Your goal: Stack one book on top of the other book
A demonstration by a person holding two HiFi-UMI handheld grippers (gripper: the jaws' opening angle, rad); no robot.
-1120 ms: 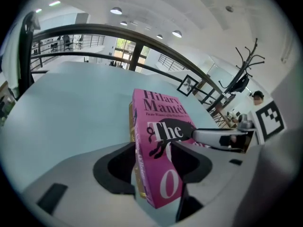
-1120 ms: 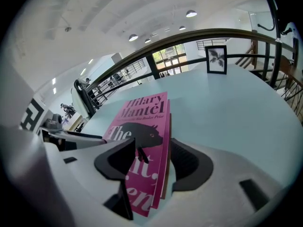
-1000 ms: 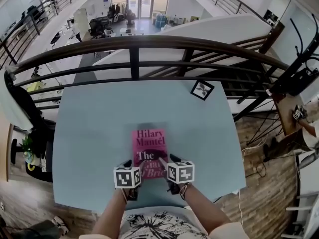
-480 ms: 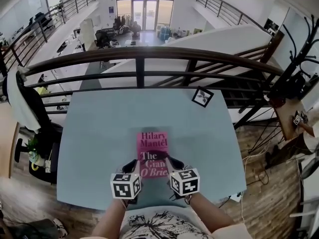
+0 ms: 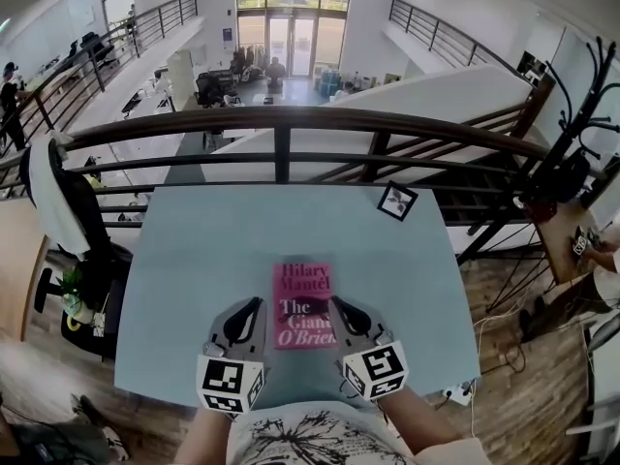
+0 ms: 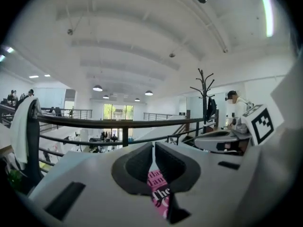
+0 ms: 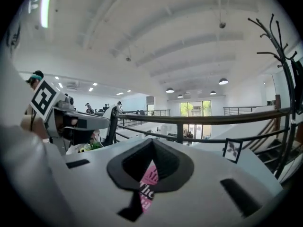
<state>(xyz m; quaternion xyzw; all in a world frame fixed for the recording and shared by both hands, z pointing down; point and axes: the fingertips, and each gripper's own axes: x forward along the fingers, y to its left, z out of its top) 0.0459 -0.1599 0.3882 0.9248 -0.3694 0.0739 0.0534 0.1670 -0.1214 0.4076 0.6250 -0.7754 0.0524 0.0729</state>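
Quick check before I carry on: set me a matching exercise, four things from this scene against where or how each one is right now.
Things
1. pink book
2. framed card
3. left gripper
4. coat stand

Places or states
A. at the far right corner of the table
B. jaws shut, nothing held, by the book's near left corner
C. standing off the table, to its right
D. flat on the middle of the table, cover up

Pairs: 1-D, 2-A, 3-B, 4-C

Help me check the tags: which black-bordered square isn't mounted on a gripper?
The black-bordered card lying flat at the table's far right corner. The other two ride on the left gripper and right gripper.
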